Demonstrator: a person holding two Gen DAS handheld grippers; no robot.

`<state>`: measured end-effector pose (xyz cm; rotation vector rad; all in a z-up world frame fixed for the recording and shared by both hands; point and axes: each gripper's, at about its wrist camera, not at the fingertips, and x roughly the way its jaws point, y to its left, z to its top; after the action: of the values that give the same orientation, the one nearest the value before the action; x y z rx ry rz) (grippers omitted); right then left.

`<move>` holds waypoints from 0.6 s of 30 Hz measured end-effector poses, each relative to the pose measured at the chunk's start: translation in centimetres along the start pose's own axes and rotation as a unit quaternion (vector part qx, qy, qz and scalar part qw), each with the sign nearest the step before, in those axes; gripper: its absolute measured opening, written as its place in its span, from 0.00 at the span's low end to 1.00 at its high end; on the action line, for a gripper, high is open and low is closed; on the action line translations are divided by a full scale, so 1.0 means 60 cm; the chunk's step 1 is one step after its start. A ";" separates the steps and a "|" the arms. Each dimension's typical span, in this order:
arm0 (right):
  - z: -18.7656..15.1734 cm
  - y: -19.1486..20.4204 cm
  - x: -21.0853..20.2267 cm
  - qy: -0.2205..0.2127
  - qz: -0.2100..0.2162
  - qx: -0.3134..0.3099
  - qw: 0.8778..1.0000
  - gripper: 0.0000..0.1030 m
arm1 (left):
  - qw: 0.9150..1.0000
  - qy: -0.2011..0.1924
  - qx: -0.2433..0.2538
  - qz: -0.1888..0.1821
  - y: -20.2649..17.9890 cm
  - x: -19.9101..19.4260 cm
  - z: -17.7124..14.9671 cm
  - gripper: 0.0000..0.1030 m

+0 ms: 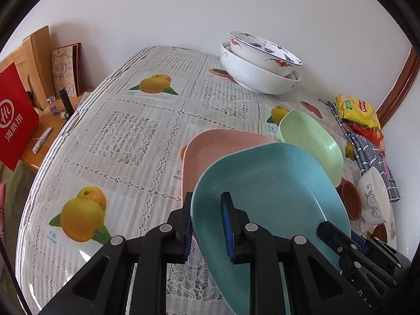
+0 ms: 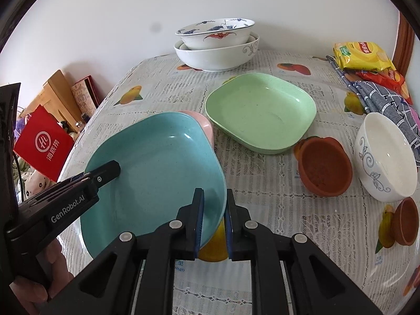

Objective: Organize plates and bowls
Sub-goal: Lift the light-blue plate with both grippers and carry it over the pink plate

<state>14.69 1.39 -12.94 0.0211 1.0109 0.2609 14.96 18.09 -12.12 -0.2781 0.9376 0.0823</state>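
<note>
A blue square plate (image 1: 273,191) (image 2: 157,170) is held above the table, over a pink plate (image 1: 210,152) (image 2: 204,124). My left gripper (image 1: 208,225) is shut on the blue plate's left rim; it also shows in the right wrist view (image 2: 105,173). My right gripper (image 2: 214,220) is shut on the plate's right rim and shows in the left wrist view (image 1: 341,239). A green plate (image 1: 312,141) (image 2: 262,113) lies to the right. Two stacked white patterned bowls (image 1: 260,63) (image 2: 218,44) stand at the far edge.
A small white bowl (image 2: 386,157) (image 1: 374,197) and two brown clay dishes (image 2: 325,168) (image 2: 405,220) sit at the right. Snack bags (image 2: 362,55) and a checked cloth (image 2: 386,99) lie at the far right. A red bag (image 1: 15,120) and wooden boards (image 1: 34,52) stand left of the table (image 1: 131,131).
</note>
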 end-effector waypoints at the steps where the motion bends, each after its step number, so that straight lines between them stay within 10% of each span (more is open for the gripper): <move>1: 0.002 0.001 0.005 0.003 -0.001 -0.002 1.000 0.14 | 1.000 0.002 0.000 0.001 0.000 0.005 0.002 0.19; 18: 0.038 0.012 0.045 0.015 0.000 -0.015 1.000 0.20 | 1.000 0.001 0.003 0.011 0.002 0.054 0.051 0.19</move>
<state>17.80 2.93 -13.88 -0.0094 1.0377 0.2775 19.25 18.88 -13.00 -0.2619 0.9426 0.1004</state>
